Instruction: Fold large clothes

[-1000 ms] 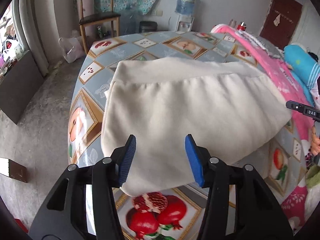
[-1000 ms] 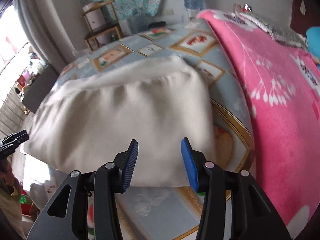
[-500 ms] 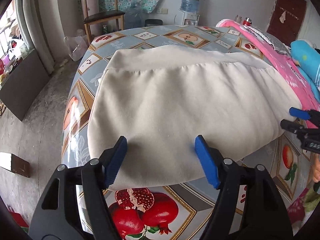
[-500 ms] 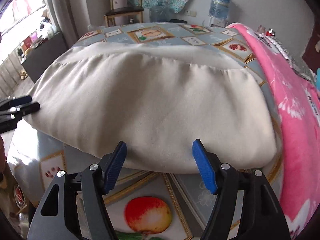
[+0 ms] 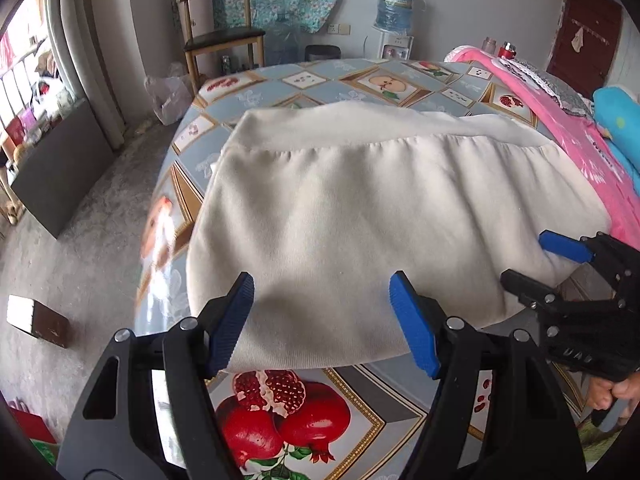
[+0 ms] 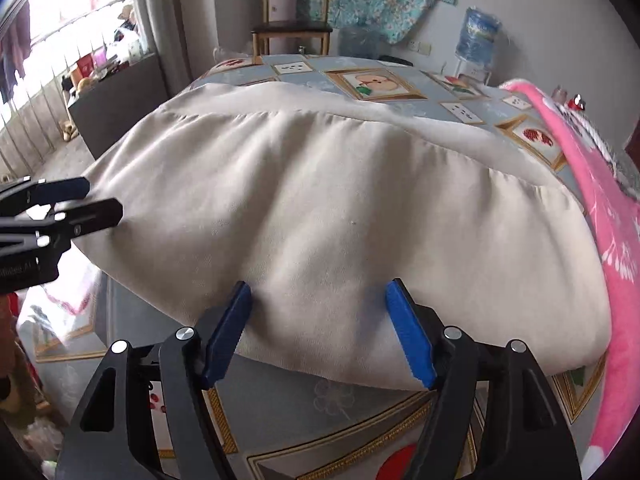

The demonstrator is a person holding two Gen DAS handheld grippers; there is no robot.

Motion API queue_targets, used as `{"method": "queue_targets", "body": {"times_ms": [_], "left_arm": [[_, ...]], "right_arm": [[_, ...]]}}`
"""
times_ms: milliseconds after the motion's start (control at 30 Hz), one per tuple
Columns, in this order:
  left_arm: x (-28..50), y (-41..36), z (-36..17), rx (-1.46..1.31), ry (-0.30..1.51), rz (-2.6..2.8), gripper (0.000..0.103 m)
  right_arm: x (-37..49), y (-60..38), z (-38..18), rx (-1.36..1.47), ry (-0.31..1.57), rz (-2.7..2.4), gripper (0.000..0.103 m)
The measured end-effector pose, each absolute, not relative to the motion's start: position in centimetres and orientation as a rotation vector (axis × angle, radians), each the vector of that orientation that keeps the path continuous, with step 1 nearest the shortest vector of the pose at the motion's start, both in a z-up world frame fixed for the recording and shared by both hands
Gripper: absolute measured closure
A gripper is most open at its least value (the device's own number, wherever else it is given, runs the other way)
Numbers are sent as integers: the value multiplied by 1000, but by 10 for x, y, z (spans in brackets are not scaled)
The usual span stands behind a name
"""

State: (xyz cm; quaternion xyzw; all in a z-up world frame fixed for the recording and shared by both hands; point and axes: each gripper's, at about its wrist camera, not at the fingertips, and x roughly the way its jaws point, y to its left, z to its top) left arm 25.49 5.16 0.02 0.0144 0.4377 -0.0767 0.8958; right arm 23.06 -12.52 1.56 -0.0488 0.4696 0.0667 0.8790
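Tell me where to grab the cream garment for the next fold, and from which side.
Grip the near folded edge of the cream garment, one gripper toward each end, coming in low from the near side of the table. That edge is thick, rounded and bulges off the cloth, so a pad could probably slip under it. The left gripper and right gripper are open above it, holding nothing.

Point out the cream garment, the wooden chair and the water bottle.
Garment (image 5: pixel 360 220), left wrist view, middle of its top layer.
Chair (image 5: pixel 224 38), left wrist view, dark seat.
Water bottle (image 6: pixel 478 36), right wrist view, its blue body.
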Motion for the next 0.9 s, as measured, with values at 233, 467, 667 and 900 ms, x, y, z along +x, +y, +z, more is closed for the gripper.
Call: {"method": "queue_targets", "body": {"times_ms": [233, 467, 667, 900], "left_arm": [[254, 10, 20, 84, 868, -204, 35], [261, -17, -11, 90, 926, -206, 36], [263, -16, -21, 94, 926, -196, 35], [260, -20, -25, 129, 905, -182, 34]], "right_arm": [[233, -141, 28, -20, 953, 138, 35], [230, -138, 0, -115, 966, 101, 32], [223, -153, 31, -132, 896, 54, 32], [229, -206, 11, -71, 960, -75, 31]]}}
